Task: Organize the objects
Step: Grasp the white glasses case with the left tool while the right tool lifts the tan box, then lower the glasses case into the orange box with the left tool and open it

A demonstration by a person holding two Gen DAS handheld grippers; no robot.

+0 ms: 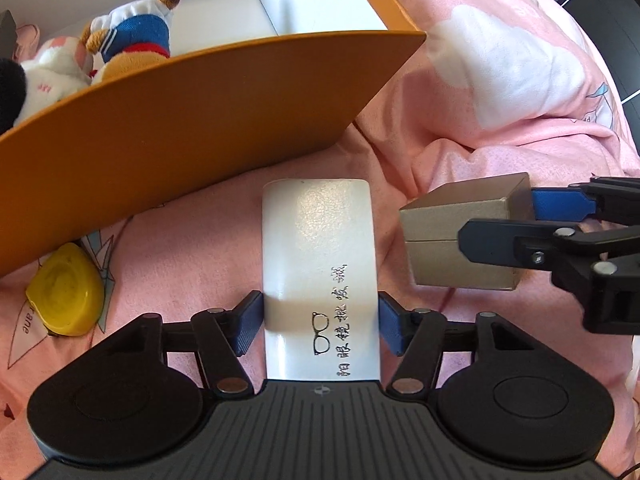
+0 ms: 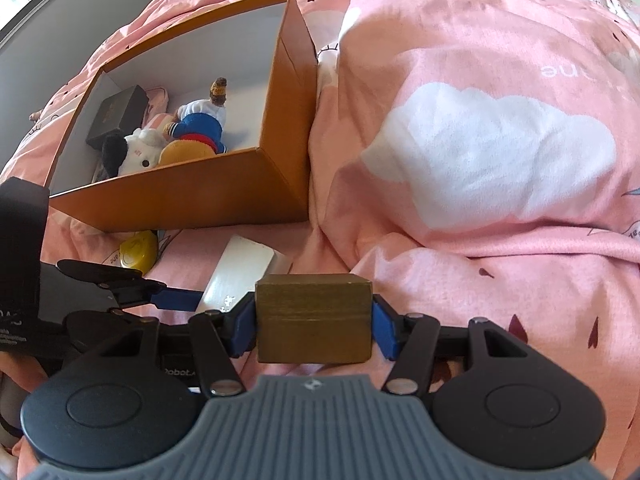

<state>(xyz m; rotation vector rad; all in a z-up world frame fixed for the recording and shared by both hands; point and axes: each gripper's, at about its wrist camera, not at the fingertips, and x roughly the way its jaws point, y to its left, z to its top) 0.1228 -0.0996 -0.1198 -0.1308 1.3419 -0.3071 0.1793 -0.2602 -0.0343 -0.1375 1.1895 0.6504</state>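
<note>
- The white glasses case [image 1: 320, 280] lies on the pink bedspread [image 1: 500, 80], and the left gripper [image 1: 320, 326] pinches it, a blue pad touching each long side.
- Just beside it, the right gripper [image 2: 314, 328] clamps a small gold box [image 2: 314, 318] by its two side faces.
- Beyond the case stands the orange box [image 1: 180, 128], its near wall rising between the case and the white interior.
- A yellow round lid [image 1: 66, 290] lies on the bedspread, close against the orange wall.
- Only the right wrist view looks down into the orange box: plush toys [image 2: 180, 140] and a black box [image 2: 116, 114] lie together inside.
- Only the left wrist view shows the case's print: a glasses icon and a line of Chinese characters, too small to read surely.
- The bedspread carries white clouds and small lettering, "ane" in part.
</note>
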